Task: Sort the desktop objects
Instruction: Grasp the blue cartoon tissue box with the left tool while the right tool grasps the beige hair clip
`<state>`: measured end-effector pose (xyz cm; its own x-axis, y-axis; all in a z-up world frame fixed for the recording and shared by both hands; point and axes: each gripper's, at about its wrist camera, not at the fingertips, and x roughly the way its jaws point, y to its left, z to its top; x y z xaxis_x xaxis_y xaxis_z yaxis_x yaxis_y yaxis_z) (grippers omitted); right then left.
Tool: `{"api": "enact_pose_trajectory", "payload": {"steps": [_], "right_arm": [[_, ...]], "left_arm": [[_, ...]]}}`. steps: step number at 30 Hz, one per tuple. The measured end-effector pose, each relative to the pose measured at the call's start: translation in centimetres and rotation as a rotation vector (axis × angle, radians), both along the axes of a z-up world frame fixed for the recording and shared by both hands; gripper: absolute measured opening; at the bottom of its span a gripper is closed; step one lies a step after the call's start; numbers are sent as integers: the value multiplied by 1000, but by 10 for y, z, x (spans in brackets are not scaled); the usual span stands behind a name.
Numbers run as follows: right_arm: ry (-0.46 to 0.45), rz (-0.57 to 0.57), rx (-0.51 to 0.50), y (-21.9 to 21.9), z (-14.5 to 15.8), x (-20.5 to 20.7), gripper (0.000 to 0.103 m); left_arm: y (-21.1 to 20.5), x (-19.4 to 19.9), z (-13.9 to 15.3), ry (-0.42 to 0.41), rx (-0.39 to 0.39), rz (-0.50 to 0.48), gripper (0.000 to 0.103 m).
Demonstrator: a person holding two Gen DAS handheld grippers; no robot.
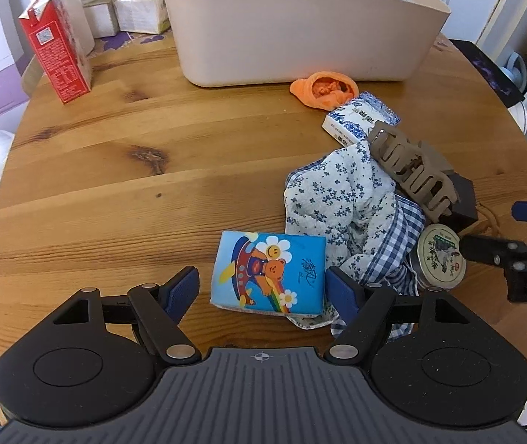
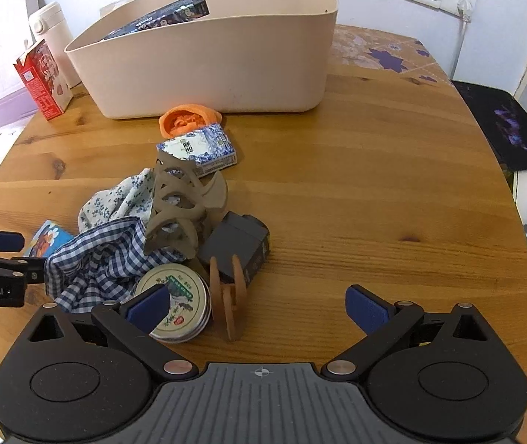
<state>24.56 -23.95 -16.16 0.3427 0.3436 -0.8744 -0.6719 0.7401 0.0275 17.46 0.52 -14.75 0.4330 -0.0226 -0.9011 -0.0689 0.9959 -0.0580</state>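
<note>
Jaws of left gripper (image 1: 259, 288) wide, empty, astride blue cartoon-bear tissue pack (image 1: 269, 272); right gripper (image 2: 257, 307) likewise.

We see the left gripper (image 1: 261, 288) as matte black linkage arms with silver pivot pins, ribbed blue pads and a grey ridged base bearing a small crosshair mark. The right gripper (image 2: 257, 310) is built alike, and white lettering marks each body's side.
</note>
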Motion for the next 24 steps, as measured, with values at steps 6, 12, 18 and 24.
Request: {"api": "enact_pose_trajectory", "payload": {"steps": [6,12,18,24], "right_arm": [[3,-28,17,1,-1,5,83],[27,-46,54,-4,-6,5,57],[45,-24,65,-4,-8,4,36],[30,10,71,-5,-4,0,24]], "left_arm": [[6,5,-8,18,-37,-4,66],[10,5,-9,6,-52,-4,65],[13,4,-6,4,-51,9,64],[14,0,1,-2,-68,23,64]]}}
